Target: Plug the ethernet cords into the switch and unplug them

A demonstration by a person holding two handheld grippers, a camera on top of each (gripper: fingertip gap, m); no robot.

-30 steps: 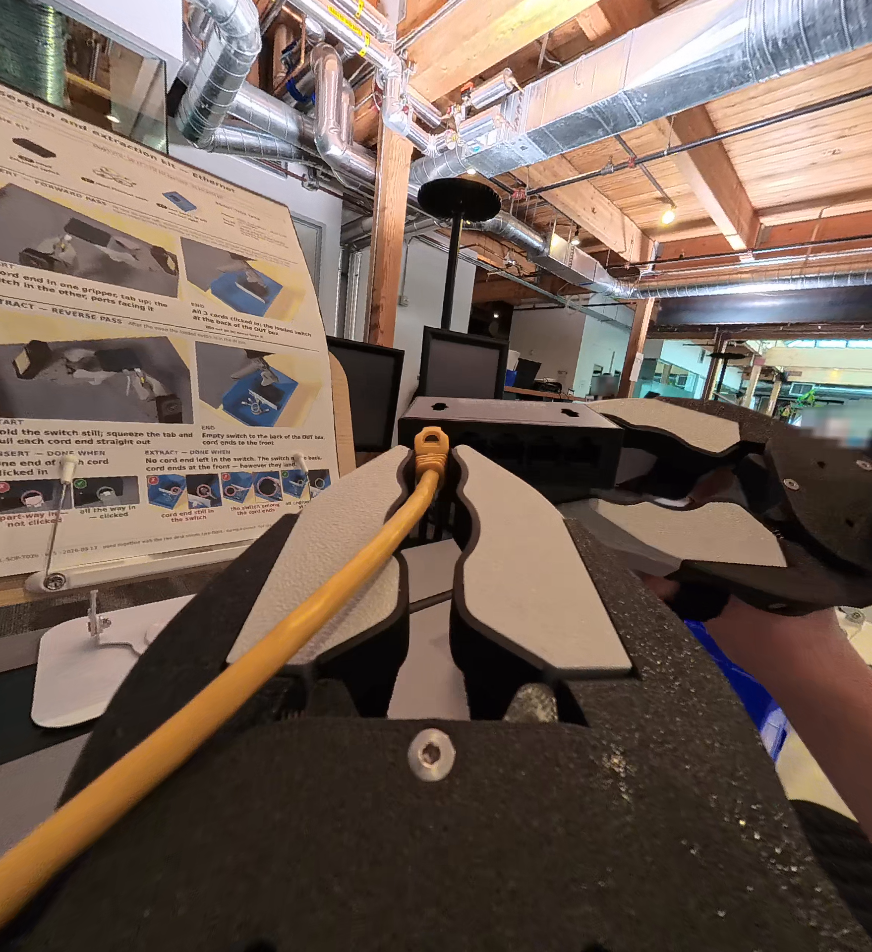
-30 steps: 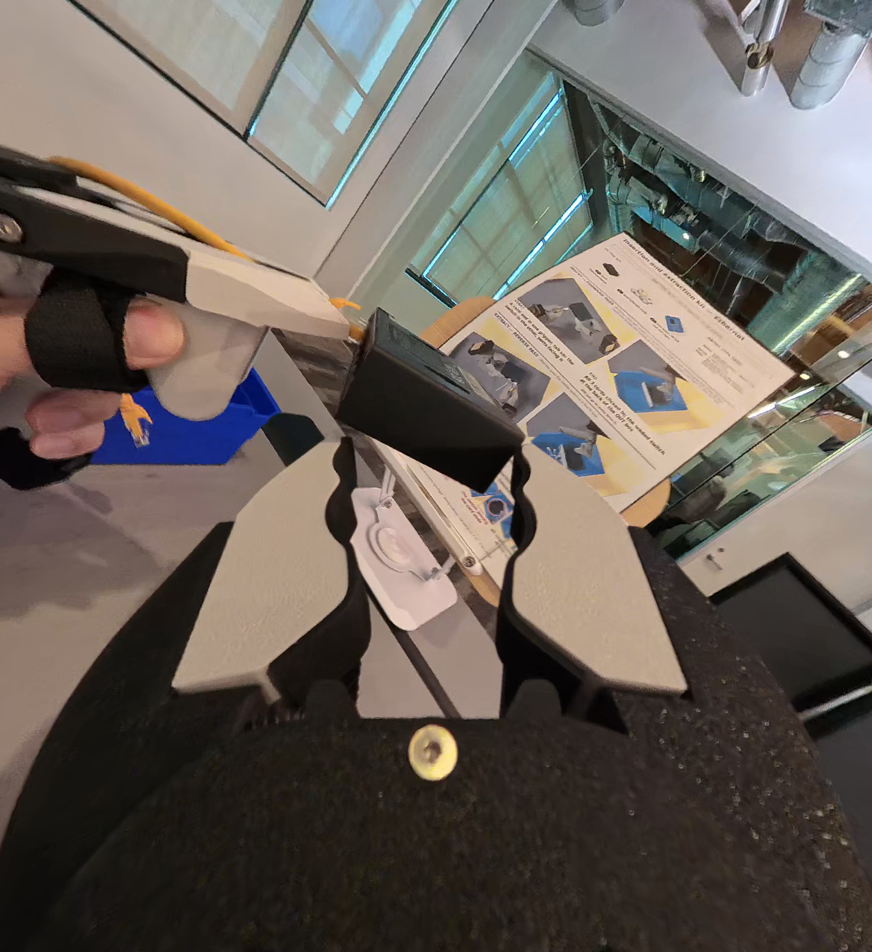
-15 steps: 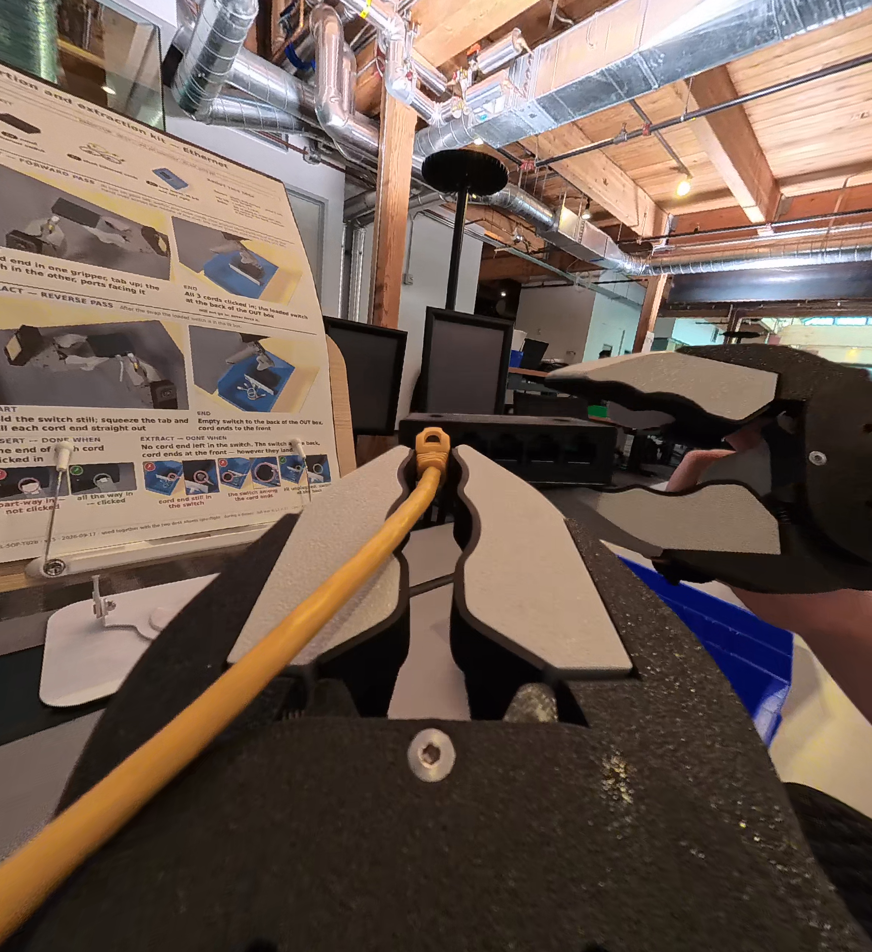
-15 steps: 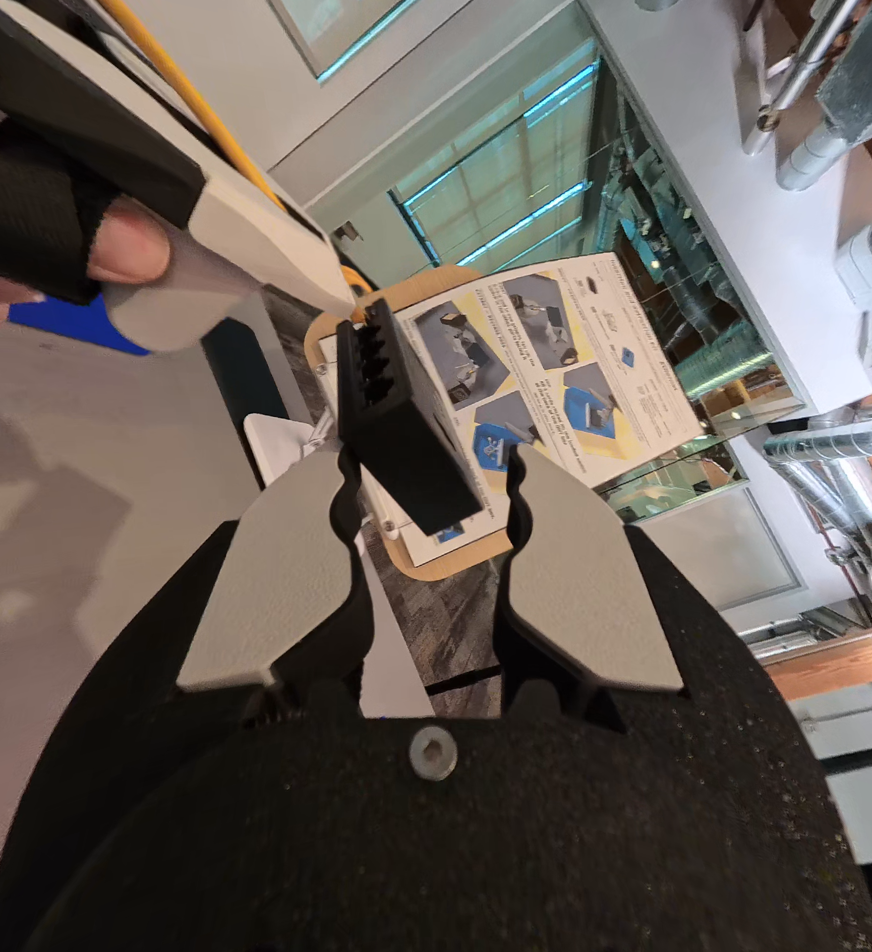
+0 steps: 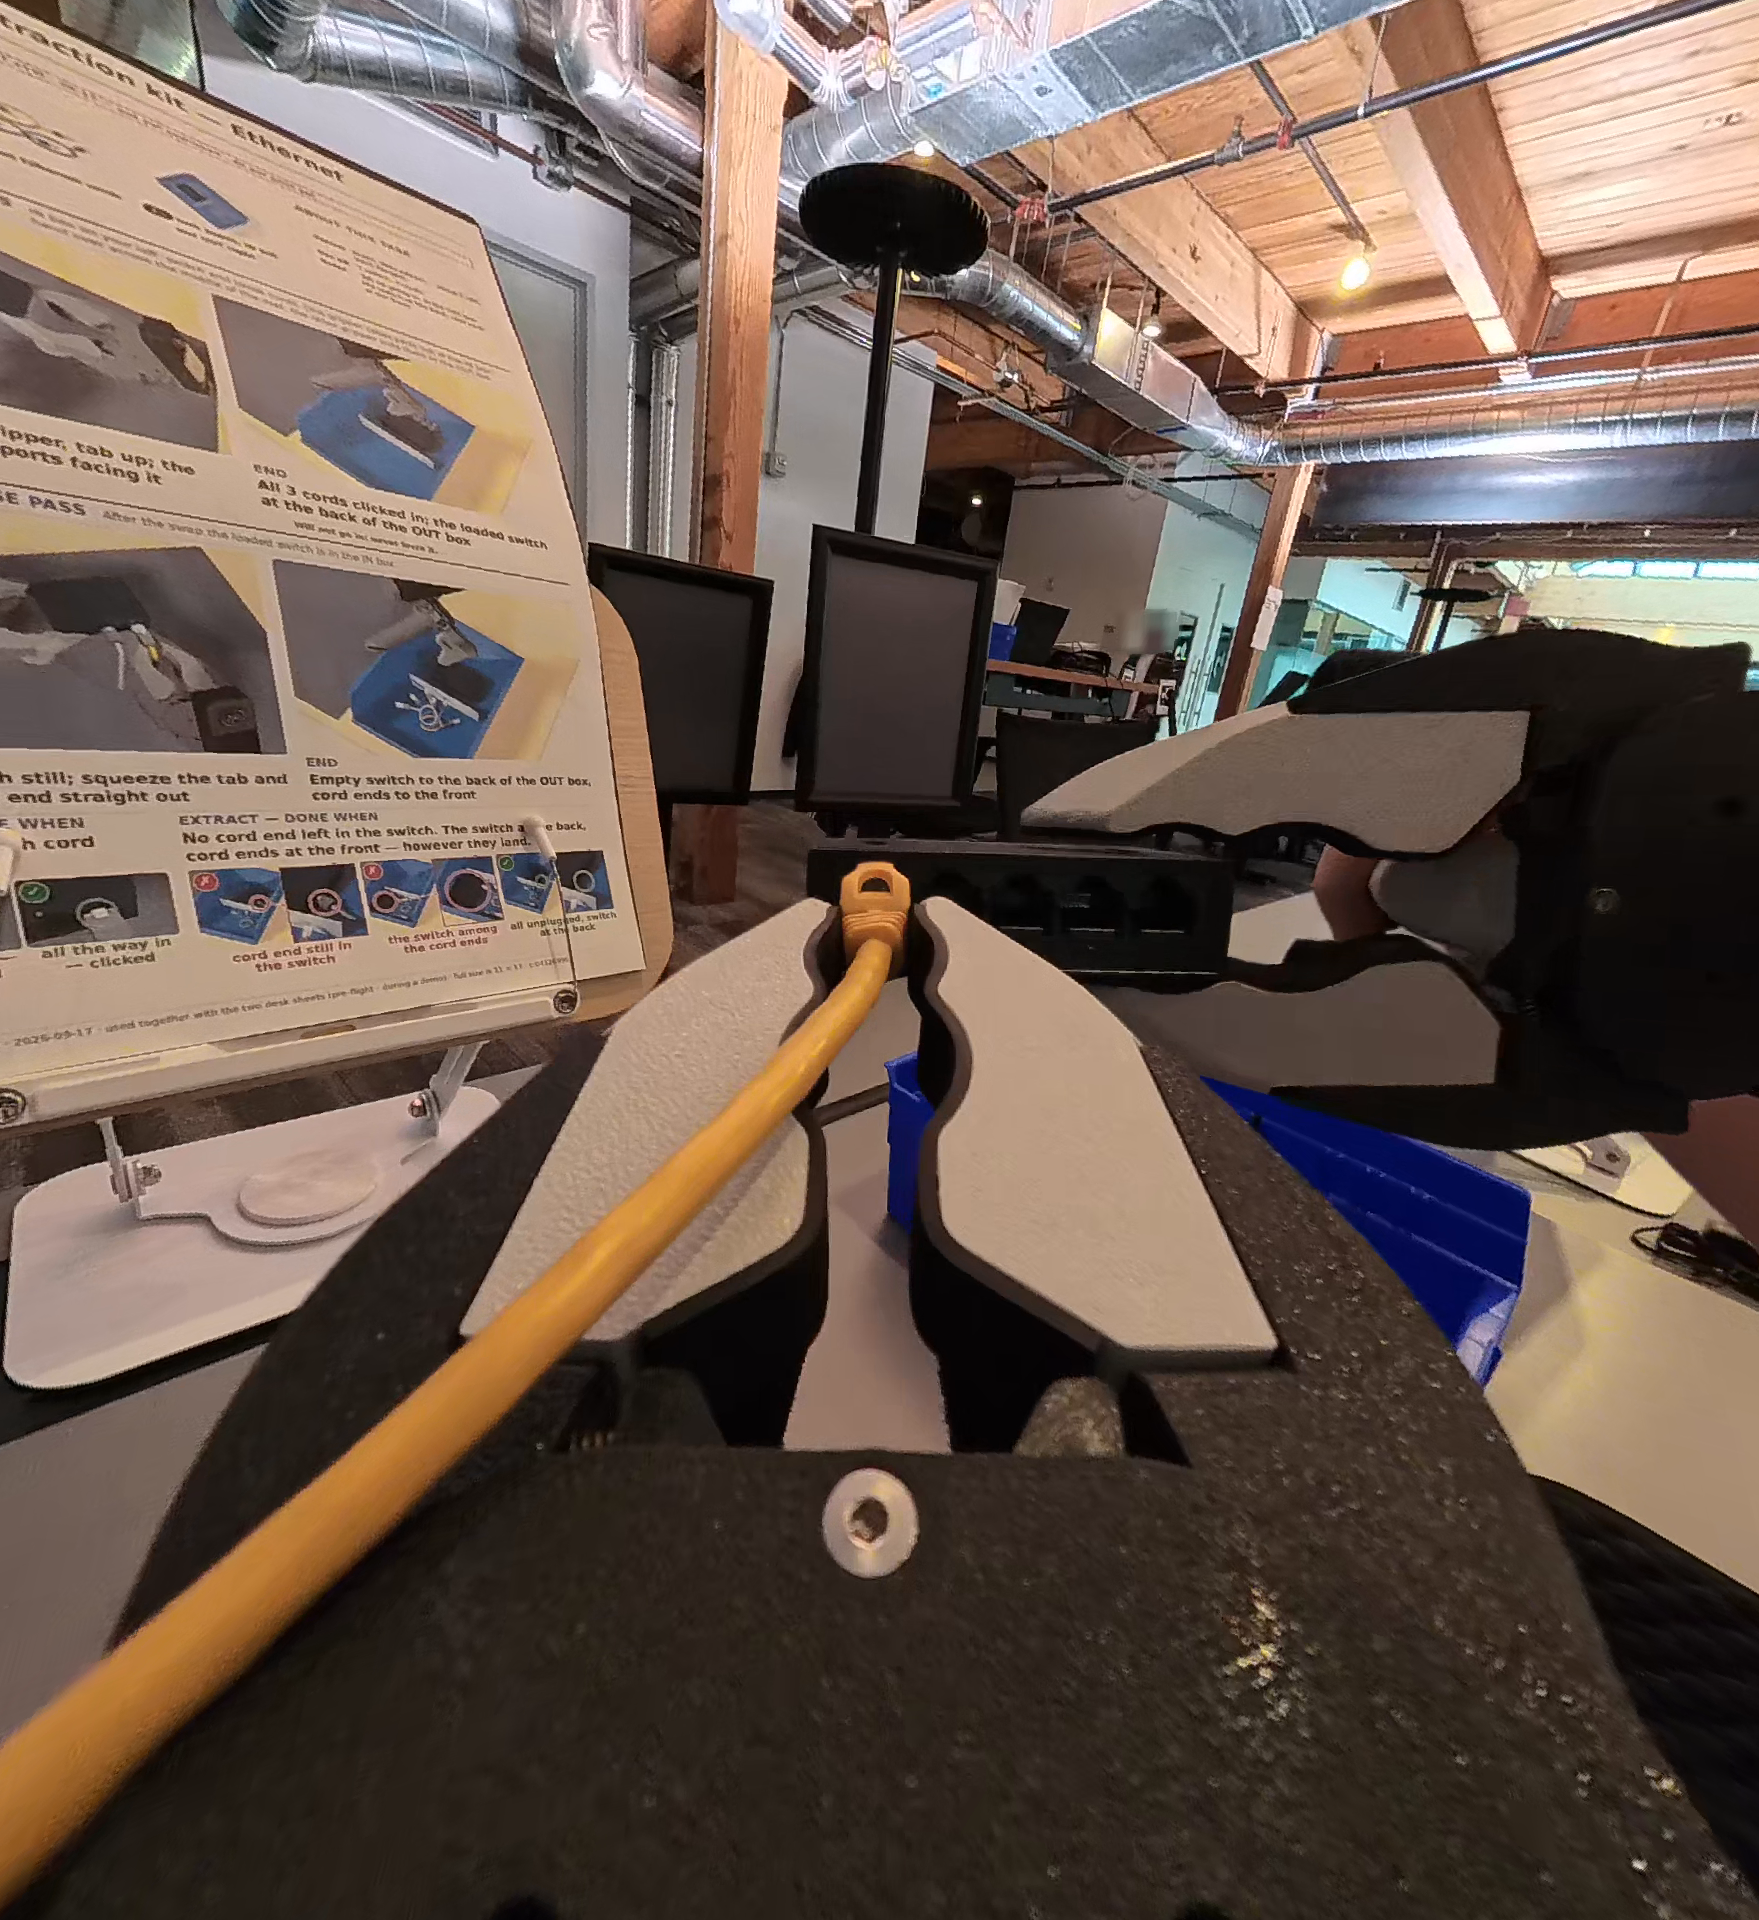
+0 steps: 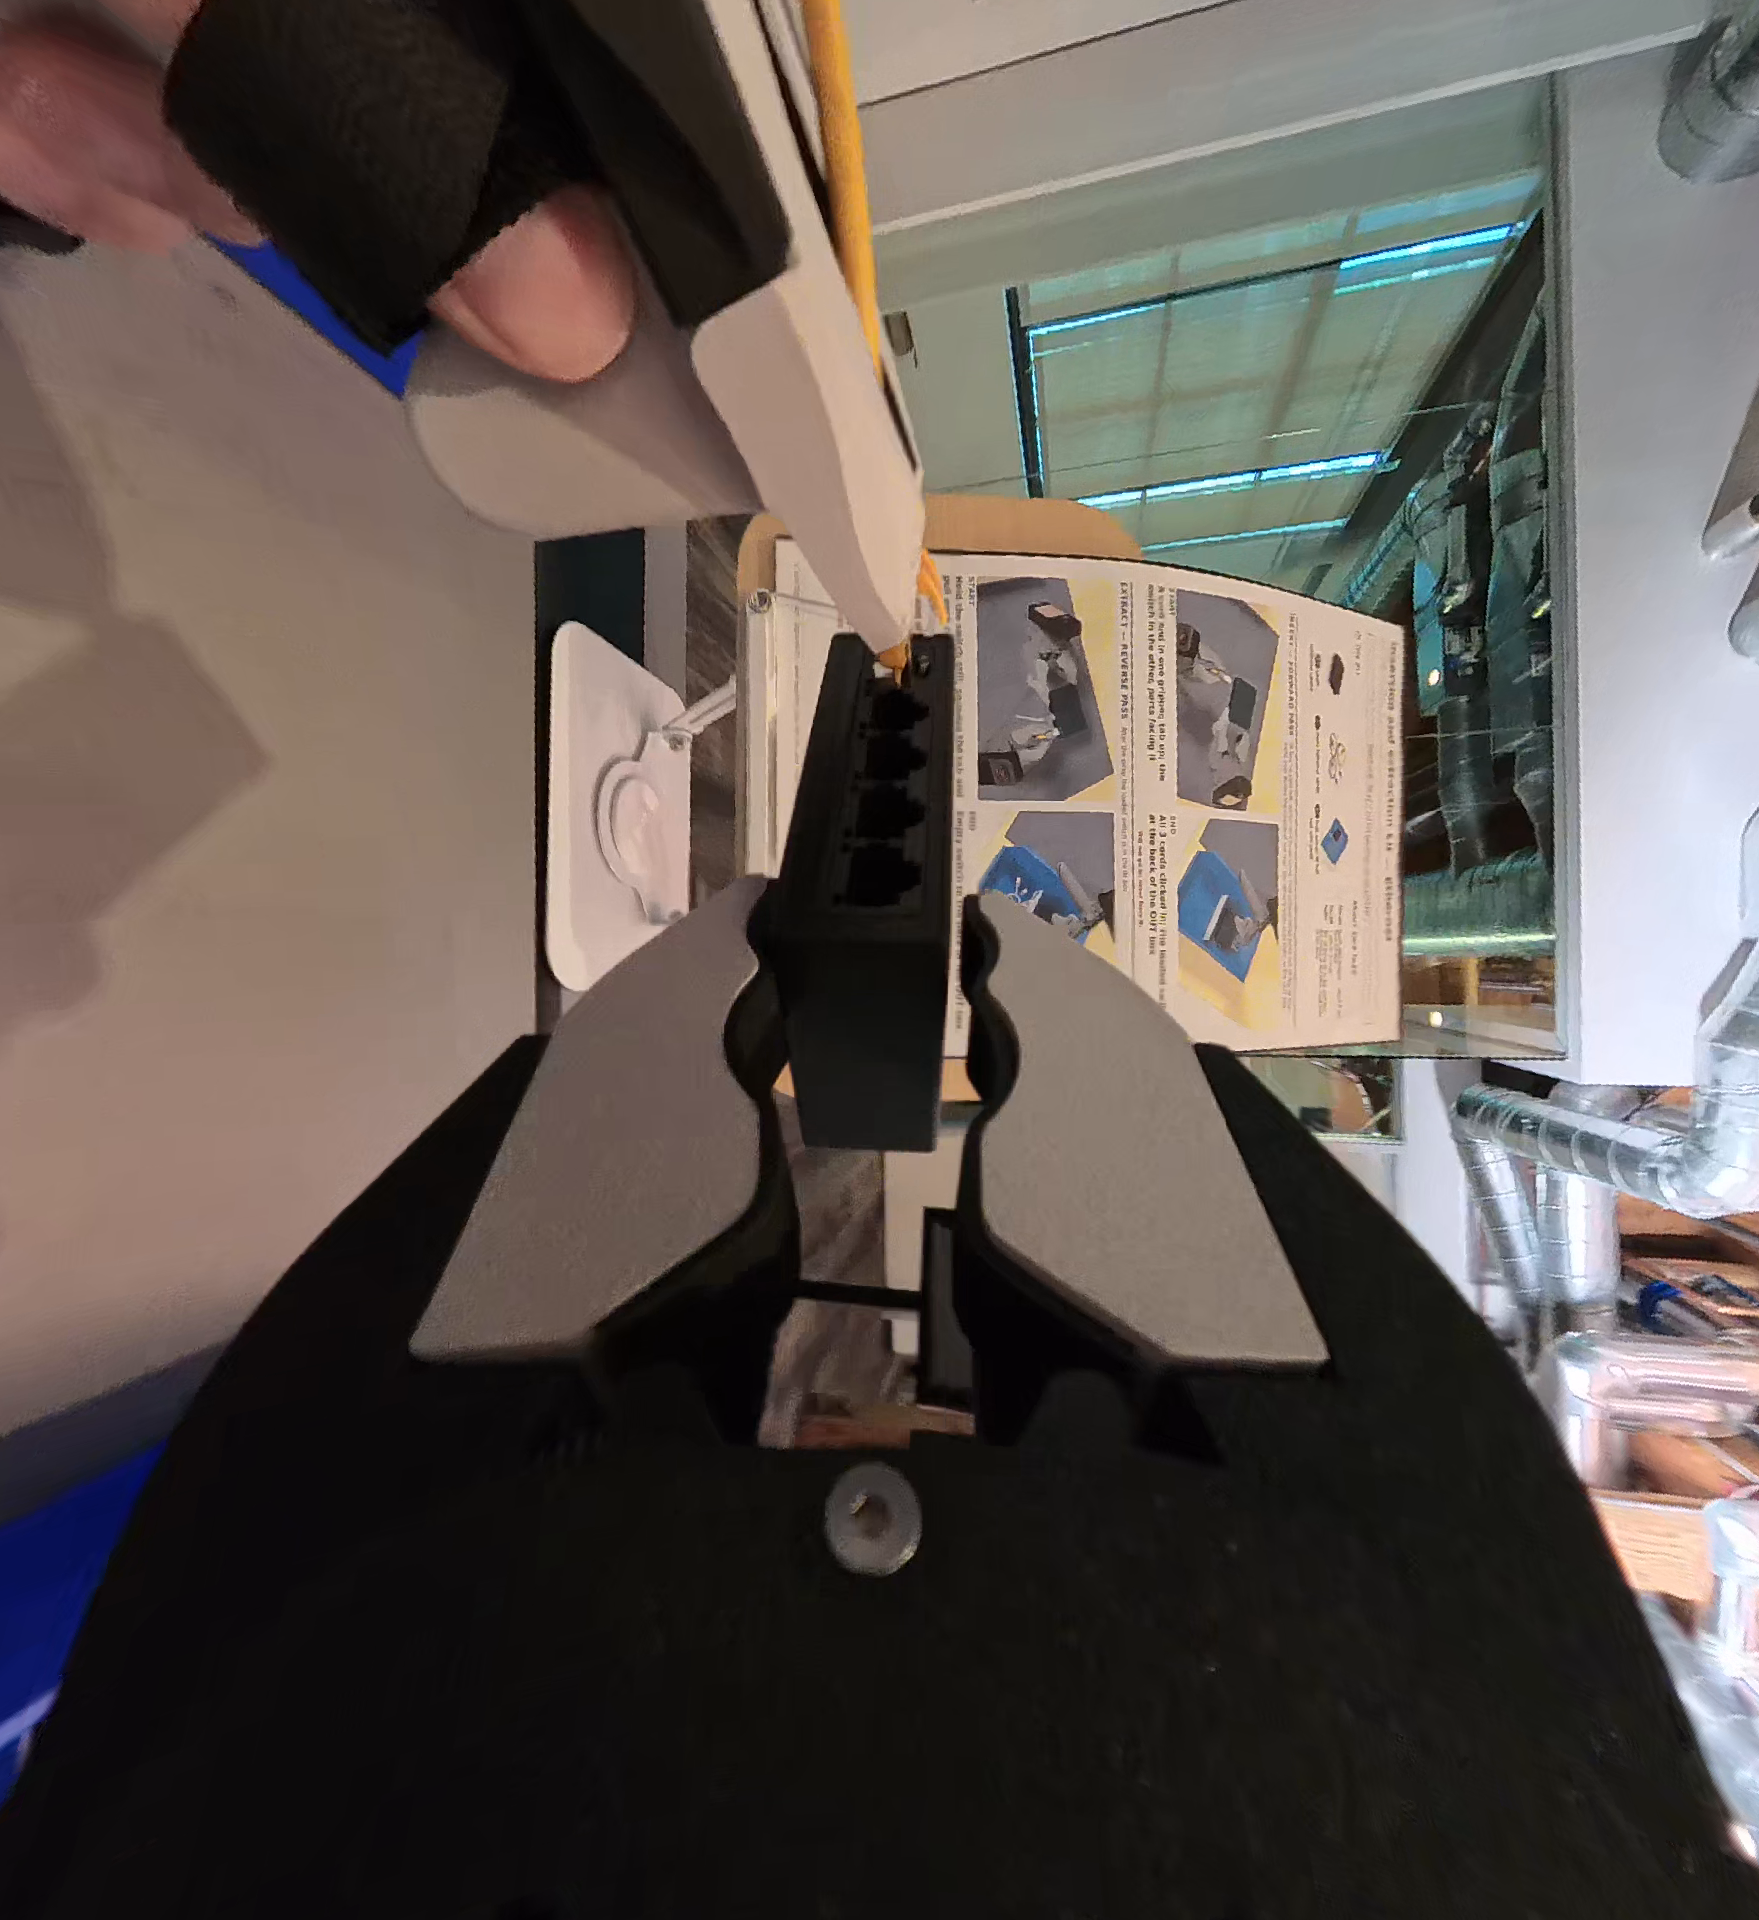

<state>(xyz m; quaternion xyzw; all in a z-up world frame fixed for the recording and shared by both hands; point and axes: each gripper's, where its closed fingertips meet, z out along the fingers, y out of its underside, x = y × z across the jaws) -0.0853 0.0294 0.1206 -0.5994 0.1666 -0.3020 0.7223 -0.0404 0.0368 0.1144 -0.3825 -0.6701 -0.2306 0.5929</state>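
Observation:
My left gripper is shut on the yellow ethernet cord just behind its orange plug. The plug tip sits at the leftmost port of the black switch. My right gripper is shut on the switch and holds it in the air with its row of ports facing the left gripper. In the right wrist view the left gripper's fingers reach the switch's far end, where the plug meets the end port. How deep the plug sits cannot be told.
An instruction board on a white stand is at the left. A blue bin lies on the grey table below the grippers. A person's fingers hold the left gripper. Dark monitors stand behind. The gap from one gripper's tips to the other's is roughly 5 centimetres.
The right gripper rolled the switch so its ports face the plug. The two grippers closed in, and the plug now sits at the switch's end port.

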